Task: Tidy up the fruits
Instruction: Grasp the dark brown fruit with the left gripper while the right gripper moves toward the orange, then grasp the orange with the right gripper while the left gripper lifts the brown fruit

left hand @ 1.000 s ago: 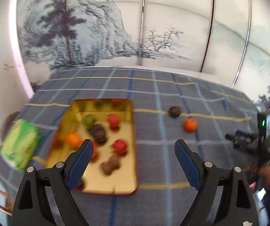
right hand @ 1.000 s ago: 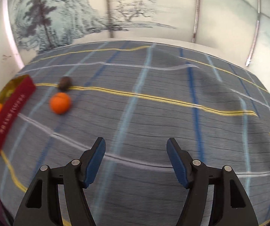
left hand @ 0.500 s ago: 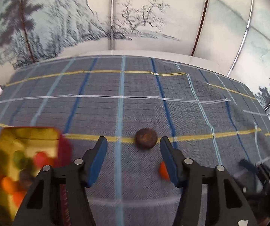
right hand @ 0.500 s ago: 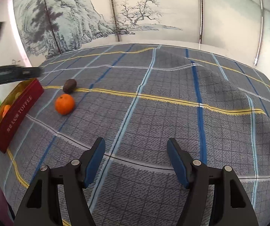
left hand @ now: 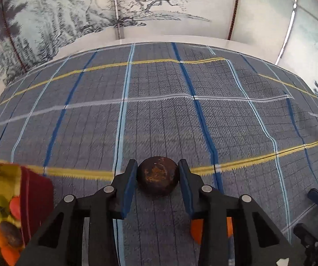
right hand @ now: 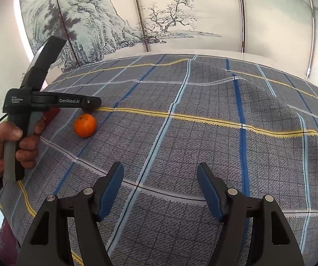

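Sitting between left gripper [left hand: 156,177] jaws: brown fruit [left hand: 158,176]; pads touching.

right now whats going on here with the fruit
A person is sorting fruit into a box with handheld tongs. The left tongs have their pads on both sides of a dark brown fruit sitting on the plaid cloth, apparently gripping it. The box, already holding several fruits, is just to the left. An orange lies loose on the cloth nearby. The right tongs hang open and empty over the cloth.
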The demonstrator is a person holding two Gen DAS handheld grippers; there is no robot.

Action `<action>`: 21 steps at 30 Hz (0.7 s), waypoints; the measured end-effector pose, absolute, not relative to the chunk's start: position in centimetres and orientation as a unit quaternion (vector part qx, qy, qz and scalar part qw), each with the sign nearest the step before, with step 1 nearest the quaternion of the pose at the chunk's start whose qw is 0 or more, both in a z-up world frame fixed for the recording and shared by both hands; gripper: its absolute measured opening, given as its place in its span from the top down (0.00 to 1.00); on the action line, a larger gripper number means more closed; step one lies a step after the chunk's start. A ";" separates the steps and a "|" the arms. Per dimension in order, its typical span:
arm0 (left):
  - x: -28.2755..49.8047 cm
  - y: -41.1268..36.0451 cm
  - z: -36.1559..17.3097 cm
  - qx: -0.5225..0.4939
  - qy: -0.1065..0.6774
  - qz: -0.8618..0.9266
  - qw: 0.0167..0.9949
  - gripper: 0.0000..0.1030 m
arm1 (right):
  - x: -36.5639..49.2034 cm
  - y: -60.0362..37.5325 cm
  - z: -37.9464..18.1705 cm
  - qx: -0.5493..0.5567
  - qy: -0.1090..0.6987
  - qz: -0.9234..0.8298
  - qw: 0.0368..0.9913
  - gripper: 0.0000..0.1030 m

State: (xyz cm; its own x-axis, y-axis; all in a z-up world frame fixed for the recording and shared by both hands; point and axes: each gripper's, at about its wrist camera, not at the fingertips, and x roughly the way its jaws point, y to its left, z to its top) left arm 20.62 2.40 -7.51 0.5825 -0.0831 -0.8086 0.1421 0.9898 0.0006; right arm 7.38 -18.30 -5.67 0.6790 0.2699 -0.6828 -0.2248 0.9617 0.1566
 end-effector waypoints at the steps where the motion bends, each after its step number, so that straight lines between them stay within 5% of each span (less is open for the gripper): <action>1: 19.9 2.5 -7.1 0.024 0.448 -0.065 0.892 0.68 | 7.4 -18.3 -5.7 0.030 0.378 0.135 0.915 0.33; 21: 2.2 8.8 2.6 -0.042 0.369 -0.079 0.925 0.67 | 9.1 -10.9 -3.9 -0.036 0.376 0.224 0.898 0.32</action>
